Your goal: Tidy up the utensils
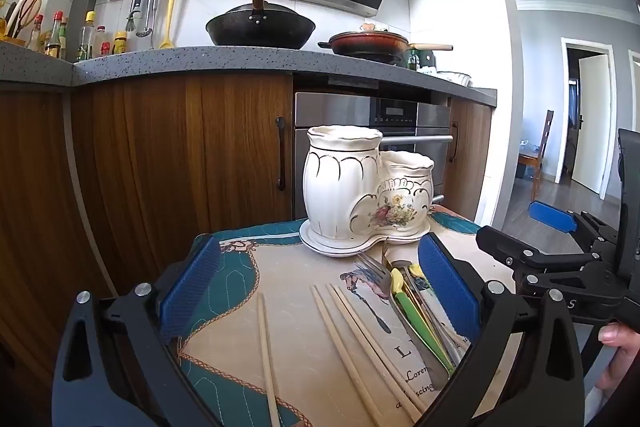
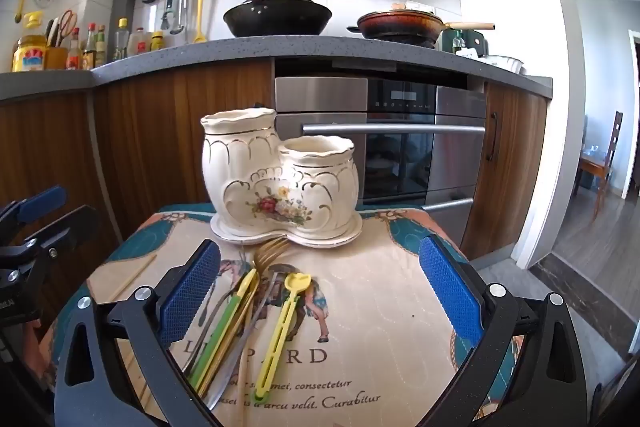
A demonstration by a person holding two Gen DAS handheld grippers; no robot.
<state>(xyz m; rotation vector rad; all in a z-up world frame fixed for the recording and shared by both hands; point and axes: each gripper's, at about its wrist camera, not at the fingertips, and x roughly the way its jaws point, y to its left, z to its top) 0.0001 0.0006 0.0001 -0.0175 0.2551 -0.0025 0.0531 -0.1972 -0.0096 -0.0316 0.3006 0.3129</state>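
A white ceramic two-cup utensil holder [image 1: 366, 191] [image 2: 280, 187] with a flower print stands on its saucer at the far edge of a small cloth-covered table [image 1: 288, 267] [image 2: 384, 291]; both cups look empty. Loose wooden chopsticks [image 1: 360, 343] lie on the cloth. A pile of utensils [image 1: 416, 319] [image 2: 236, 327] lies beside them: a fork, green and yellow handled pieces, a yellow spoon [image 2: 280, 327]. My left gripper [image 1: 320, 295] is open and empty over the chopsticks. My right gripper [image 2: 320, 295] is open and empty over the pile; it also shows in the left wrist view [image 1: 552, 227].
Behind the table are wooden cabinets [image 1: 180, 155], a steel oven [image 2: 400, 139] and a grey counter [image 1: 240, 61] with a black wok [image 1: 260, 27], a red pan [image 2: 400, 23] and bottles. An open room with wooden floor lies to the right.
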